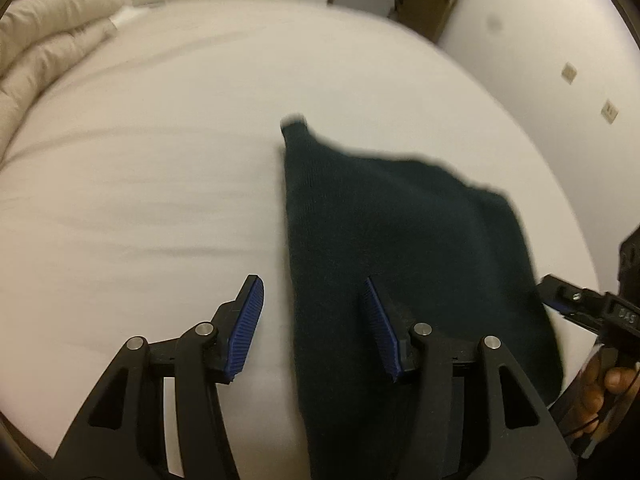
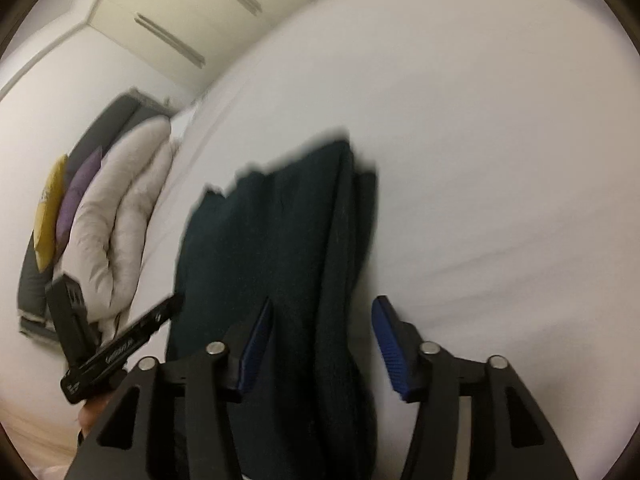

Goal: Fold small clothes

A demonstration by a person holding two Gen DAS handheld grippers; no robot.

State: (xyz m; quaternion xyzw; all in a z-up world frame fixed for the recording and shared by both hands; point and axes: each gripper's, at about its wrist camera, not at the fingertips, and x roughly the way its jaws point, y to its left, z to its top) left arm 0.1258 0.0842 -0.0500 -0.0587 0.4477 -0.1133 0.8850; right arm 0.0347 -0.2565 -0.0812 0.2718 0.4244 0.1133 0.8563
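Observation:
A dark green knitted garment (image 1: 400,232) lies folded in a long strip on the white bed sheet (image 1: 140,184). My left gripper (image 1: 312,284) is open over its left edge; the right blue pad (image 1: 380,332) is above the cloth and the left pad (image 1: 246,328) above bare sheet. In the right wrist view the garment (image 2: 272,232) runs away from me, with a folded ridge along its right side. My right gripper (image 2: 324,302) hangs open over that right side, and neither pad presses the cloth. Each gripper shows at the edge of the other's view, held by a hand (image 1: 600,392).
A rolled beige duvet (image 2: 120,216) lies along the bed's far side, with yellow (image 2: 48,216) and purple (image 2: 78,196) pillows behind it. Cream wardrobe doors (image 2: 180,12) stand beyond. White sheet (image 2: 500,160) stretches to the right of the garment.

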